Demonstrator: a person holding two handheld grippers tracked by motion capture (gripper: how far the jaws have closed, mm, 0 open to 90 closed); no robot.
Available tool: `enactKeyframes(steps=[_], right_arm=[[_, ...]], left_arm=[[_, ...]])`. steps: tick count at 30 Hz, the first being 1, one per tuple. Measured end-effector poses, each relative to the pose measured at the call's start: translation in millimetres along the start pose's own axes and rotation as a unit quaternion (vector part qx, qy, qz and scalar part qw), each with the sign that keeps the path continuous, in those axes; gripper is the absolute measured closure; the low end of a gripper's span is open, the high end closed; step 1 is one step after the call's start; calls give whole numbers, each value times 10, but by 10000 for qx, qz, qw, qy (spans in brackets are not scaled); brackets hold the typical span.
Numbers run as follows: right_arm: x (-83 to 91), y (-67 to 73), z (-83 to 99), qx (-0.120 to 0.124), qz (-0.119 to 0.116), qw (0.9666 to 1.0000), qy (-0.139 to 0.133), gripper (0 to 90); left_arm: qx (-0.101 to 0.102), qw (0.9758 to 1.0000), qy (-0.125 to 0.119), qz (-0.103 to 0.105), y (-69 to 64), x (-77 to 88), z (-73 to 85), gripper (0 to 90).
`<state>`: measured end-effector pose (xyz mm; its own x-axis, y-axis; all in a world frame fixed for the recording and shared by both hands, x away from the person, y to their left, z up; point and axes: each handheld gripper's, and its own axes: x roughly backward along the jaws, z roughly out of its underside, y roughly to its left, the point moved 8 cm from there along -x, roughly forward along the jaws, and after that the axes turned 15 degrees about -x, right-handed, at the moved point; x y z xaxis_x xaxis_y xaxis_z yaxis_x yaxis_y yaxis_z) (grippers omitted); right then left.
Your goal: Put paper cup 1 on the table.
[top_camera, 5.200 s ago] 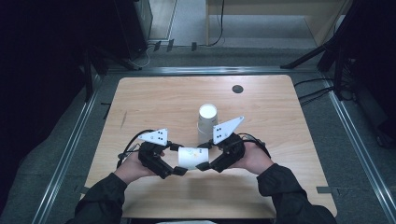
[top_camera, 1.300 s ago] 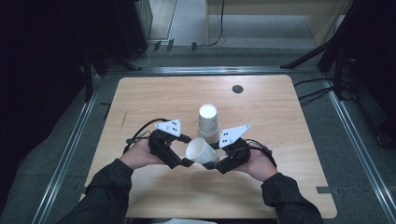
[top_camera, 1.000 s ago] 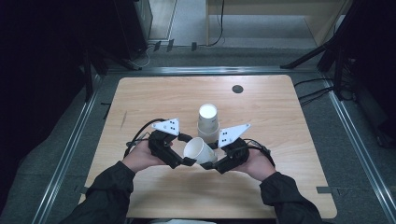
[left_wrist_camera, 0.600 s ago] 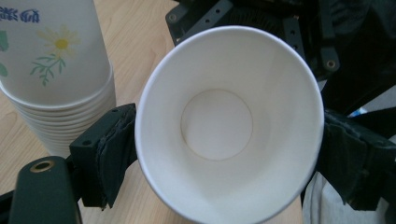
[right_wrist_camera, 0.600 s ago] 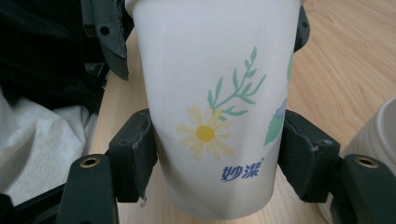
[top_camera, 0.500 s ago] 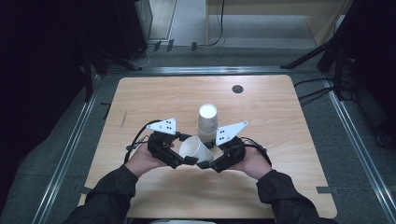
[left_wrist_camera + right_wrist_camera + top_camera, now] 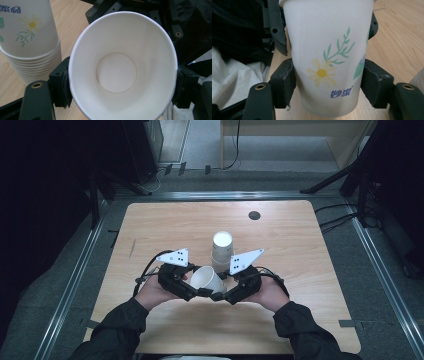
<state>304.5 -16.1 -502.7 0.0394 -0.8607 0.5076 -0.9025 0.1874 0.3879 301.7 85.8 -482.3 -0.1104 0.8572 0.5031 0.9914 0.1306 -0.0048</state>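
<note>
The held paper cup (image 7: 327, 57) bears blue characters "妙潔" under a daisy.

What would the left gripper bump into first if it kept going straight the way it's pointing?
The paper cup, whose rim the left gripper already clasps. Straight behind it sits the right gripper, holding the same cup's body, so that probably comes next; the stack of cups stands off to one side.

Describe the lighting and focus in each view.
High view: lit table, dark surroundings, sharp. Left gripper view: paper cup bright and evenly lit, cup stack slightly soft. Right gripper view: the cup's print is sharp, the wood behind blurred.
</note>
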Motion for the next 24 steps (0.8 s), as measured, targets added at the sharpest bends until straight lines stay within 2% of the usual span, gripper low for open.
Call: enactKeyframes(steps=[4, 6, 7, 11, 14, 19, 24], right_arm=[[-6, -14, 15, -49, 17, 10000, 70, 340], [-17, -23, 23, -140, 3, 9998, 115, 337], [-29, -31, 27, -213, 5, 9997, 133, 333], [-40, -32, 26, -242, 6, 9996, 140, 320], [-66, -52, 51, -220, 214, 9993, 233, 275], [-92, -81, 72, -246, 332, 9988, 267, 217], [-91, -132, 125, -244, 613, 9973, 306, 213]], left_arm=[[33, 9999, 100, 19, 6, -13, 21, 242], [112, 9998, 139, 44, 16, -18, 36, 248], [120, 9998, 150, 52, 20, -17, 42, 251], [116, 9998, 162, 41, 25, -6, 45, 250], [125, 9998, 142, 21, 47, 20, 50, 251], [190, 9998, 85, -22, 88, 75, 48, 250], [190, 9997, 73, -148, 160, 131, 36, 250]])
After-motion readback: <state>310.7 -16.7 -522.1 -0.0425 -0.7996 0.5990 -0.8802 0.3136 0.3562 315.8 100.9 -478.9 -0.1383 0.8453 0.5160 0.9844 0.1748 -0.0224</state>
